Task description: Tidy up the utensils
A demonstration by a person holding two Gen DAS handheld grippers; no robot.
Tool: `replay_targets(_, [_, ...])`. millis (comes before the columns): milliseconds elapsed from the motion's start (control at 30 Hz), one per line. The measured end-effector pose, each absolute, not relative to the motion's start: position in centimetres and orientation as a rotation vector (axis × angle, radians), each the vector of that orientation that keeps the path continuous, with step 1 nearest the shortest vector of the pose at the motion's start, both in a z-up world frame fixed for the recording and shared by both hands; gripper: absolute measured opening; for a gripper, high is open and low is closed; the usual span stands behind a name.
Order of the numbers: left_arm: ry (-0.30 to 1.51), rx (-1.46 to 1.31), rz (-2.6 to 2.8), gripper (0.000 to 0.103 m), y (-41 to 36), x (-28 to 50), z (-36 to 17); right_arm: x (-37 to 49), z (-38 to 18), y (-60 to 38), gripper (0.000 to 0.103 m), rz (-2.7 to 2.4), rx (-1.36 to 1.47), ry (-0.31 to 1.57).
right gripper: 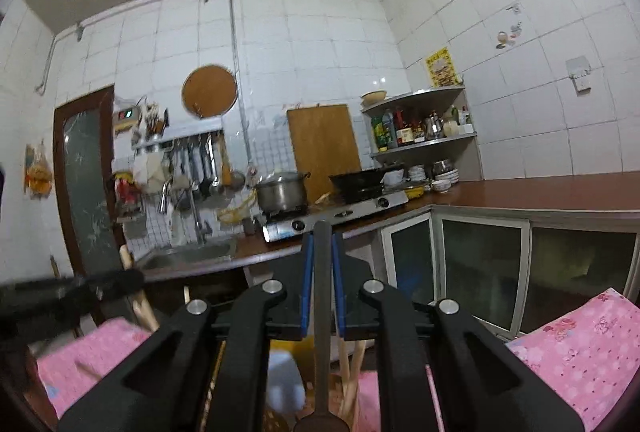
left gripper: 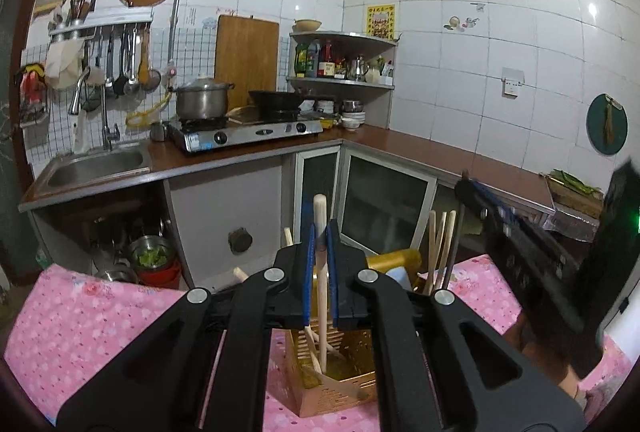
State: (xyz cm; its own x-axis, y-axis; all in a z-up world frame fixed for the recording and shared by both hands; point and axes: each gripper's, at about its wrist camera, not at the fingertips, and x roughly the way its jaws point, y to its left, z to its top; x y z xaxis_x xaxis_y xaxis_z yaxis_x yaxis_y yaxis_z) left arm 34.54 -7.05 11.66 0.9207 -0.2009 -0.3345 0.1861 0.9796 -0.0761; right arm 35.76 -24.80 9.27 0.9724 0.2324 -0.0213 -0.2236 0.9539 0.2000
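While the left tongs [left gripper: 320, 232] pinch a pale wooden stick [left gripper: 321, 296] upright, its lower end reaches into a slotted golden holder [left gripper: 340, 380] on the pink-clothed tabletop [left gripper: 80, 320]. Closed nearly as tight, the right tongs [right gripper: 320, 244] grip a dark slim handle [right gripper: 322, 304], perhaps a spoon's, above the holder.

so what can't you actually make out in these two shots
- Working end of the dark flat-handled utensil in the right gripper: right wrist view, cut off by the bottom edge.
- Pale wooden stick in the left gripper: left wrist view, its lower tip is lost inside the golden perforated utensil holder.
- White object below the right gripper: right wrist view, too blurred to name.
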Motion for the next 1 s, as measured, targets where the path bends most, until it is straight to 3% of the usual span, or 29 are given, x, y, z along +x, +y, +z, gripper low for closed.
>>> replay_targets(233, [0.38,-0.06,-0.191,0.006,-6.7,34.1,10.9,34.0,6.0,-24.6,0.011,0.228,0.12,0.158])
replay_targets(300, [0.392,-0.075,-0.192,0.022,-6.4,33.7,11.2,34.2,5.7,-24.9,0.012,0.22,0.114,0.228])
replay_targets(333, [0.395,-0.08,-0.189,0.035,-6.4,33.5,11.4,34.0,5.8,-25.1,0.029,0.219,0.117,0.251])
replay_targets(400, [0.385,-0.089,-0.184,0.045,-6.0,32.1,12.1,33.4,6.1,-25.6,0.054,0.202,0.126,0.283])
replay_targets(567, [0.354,-0.072,-0.155,0.072,-4.9,27.7,13.3,29.8,7.6,-26.9,0.054,0.175,0.113,0.315])
replay_targets(667, [0.354,-0.075,-0.137,0.092,-4.0,24.5,12.3,26.8,7.9,-27.4,0.066,0.167,0.116,0.321])
replay_targets(733, [0.351,-0.078,-0.121,0.097,-3.5,21.9,11.0,23.8,7.6,-27.4,0.075,0.155,0.104,0.309])
replay_targets(1000, [0.418,-0.101,-0.098,0.098,-1.9,15.6,5.8,15.7,3.9,-26.1,0.09,0.127,0.108,0.353])
